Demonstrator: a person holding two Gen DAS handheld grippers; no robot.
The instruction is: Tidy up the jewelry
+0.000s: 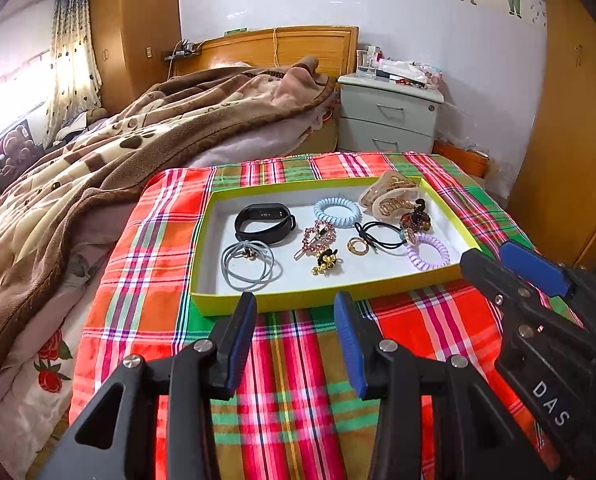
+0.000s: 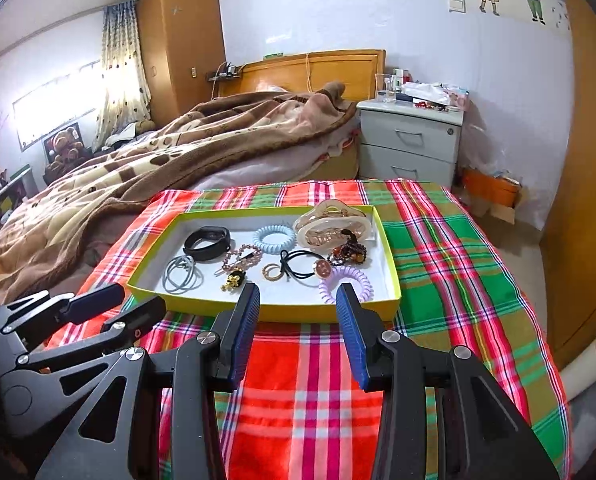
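A yellow-rimmed tray (image 1: 234, 304) (image 2: 202, 304) lies on the plaid cloth. In it are a black smart band (image 1: 264, 222) (image 2: 208, 242), grey hair ties (image 1: 248, 264) (image 2: 182, 274), a blue coil tie (image 1: 337, 211) (image 2: 274, 239), a purple coil tie (image 1: 427, 251) (image 2: 347, 282), a pink rhinestone clip (image 1: 317, 236), a gold ring (image 1: 357, 246) (image 2: 273, 271), a black hair tie (image 1: 381, 235) (image 2: 301, 266) and a beige claw clip (image 1: 389, 196) (image 2: 329, 220). My left gripper (image 1: 296, 308) is open and empty, just in front of the tray's near rim. My right gripper (image 2: 298, 300) (image 1: 493, 254) is open and empty at the near rim.
The plaid cloth (image 1: 290, 380) covers a table beside a bed with a brown blanket (image 1: 138, 140). A grey nightstand (image 1: 389, 114) stands behind. A wooden wardrobe (image 2: 585, 200) is at the right. An orange box (image 2: 491, 192) sits on the floor.
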